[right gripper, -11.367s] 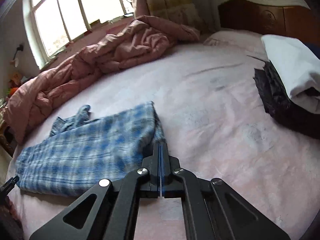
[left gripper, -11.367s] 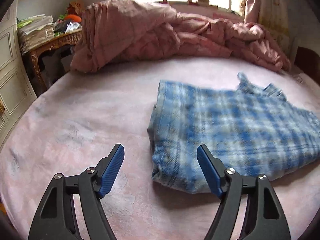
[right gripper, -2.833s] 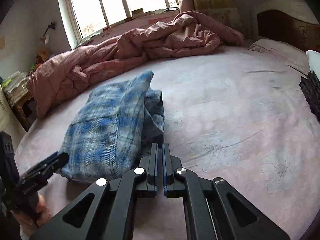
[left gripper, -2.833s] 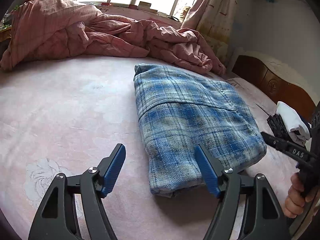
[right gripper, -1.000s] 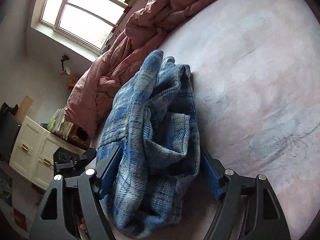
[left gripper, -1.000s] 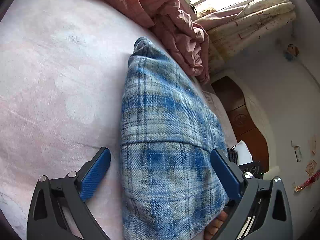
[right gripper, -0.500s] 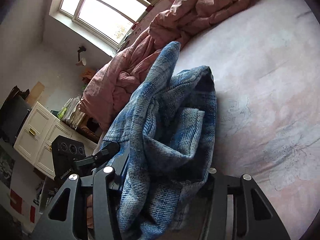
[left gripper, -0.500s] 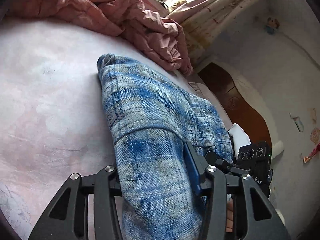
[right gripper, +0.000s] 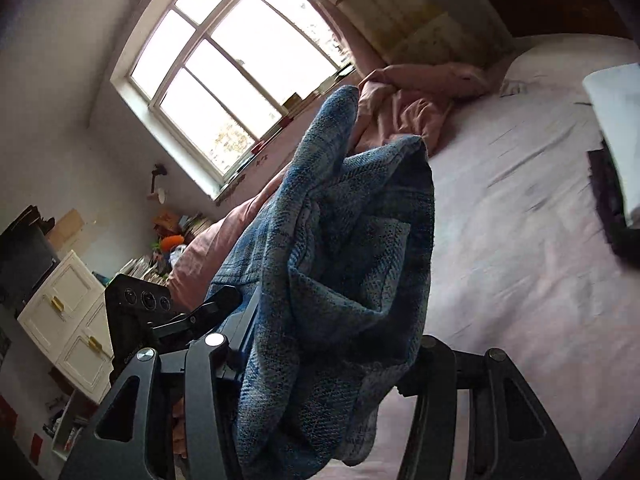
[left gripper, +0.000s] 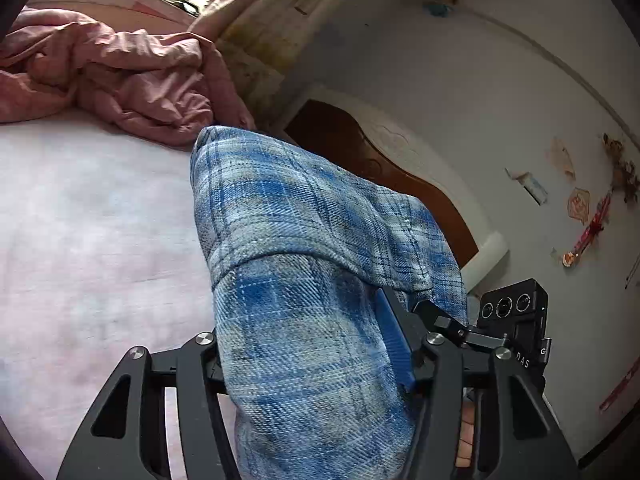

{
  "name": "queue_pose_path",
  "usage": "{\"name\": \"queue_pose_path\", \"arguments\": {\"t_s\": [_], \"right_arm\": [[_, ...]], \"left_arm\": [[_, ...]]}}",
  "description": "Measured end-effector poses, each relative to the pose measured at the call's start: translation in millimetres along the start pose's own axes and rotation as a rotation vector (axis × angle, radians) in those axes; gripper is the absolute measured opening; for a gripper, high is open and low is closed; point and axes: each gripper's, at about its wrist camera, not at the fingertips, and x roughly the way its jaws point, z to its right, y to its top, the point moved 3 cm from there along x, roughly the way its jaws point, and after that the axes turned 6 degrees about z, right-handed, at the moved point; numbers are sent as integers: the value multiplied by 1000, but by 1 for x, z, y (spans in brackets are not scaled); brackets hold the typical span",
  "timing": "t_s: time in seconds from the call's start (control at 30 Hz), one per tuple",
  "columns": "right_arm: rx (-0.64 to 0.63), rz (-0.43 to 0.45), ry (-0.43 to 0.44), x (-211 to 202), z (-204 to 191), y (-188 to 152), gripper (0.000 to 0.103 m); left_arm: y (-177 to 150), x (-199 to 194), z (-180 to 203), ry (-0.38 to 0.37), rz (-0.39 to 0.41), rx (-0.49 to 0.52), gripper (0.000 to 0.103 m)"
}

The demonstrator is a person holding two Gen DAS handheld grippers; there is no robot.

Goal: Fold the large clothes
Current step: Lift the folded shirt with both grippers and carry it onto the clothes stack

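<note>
The folded blue plaid shirt [left gripper: 304, 264] is lifted off the pink bed [left gripper: 80, 216]. My left gripper [left gripper: 308, 344] is shut on its near end, the cloth bulging between the jaws. My right gripper [right gripper: 328, 360] is shut on the other side of the same bundle [right gripper: 340, 264]; its folded layers hang open toward the camera. The right gripper's body shows in the left wrist view [left gripper: 508, 316], and the left gripper's body shows in the right wrist view [right gripper: 140, 312], so the two grip close together.
A crumpled pink quilt [left gripper: 120, 80] lies at the back of the bed under the window [right gripper: 224, 68]. A dark wooden headboard [left gripper: 380, 168] stands at the right. A stack of folded dark and white clothes [right gripper: 616, 148] sits on the bed. White drawers [right gripper: 68, 320] stand beside the bed.
Both grippers closed on the folded shirt and lifted it off the bed. Both cameras have tilted upward, with the bundle now held higher.
</note>
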Motion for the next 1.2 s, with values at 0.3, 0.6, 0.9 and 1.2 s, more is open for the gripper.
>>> {"name": "queue_pose_path", "arguments": {"t_s": [0.3,0.6,0.9,1.2], "right_arm": [[4,204,-247,-139,102,114,55],[100,333,-481,-193,225,175,56],[90,376,-697,-194,274,160,69],[-260,485,-952,-208,143,118,82]], "left_arm": [[14,196,118,-219,-134,75,57],[-22,353,147,-246,-290,32,59],[-5,326,97,-104,-159,92,85],[24,192,79,6,18,289,85]]}}
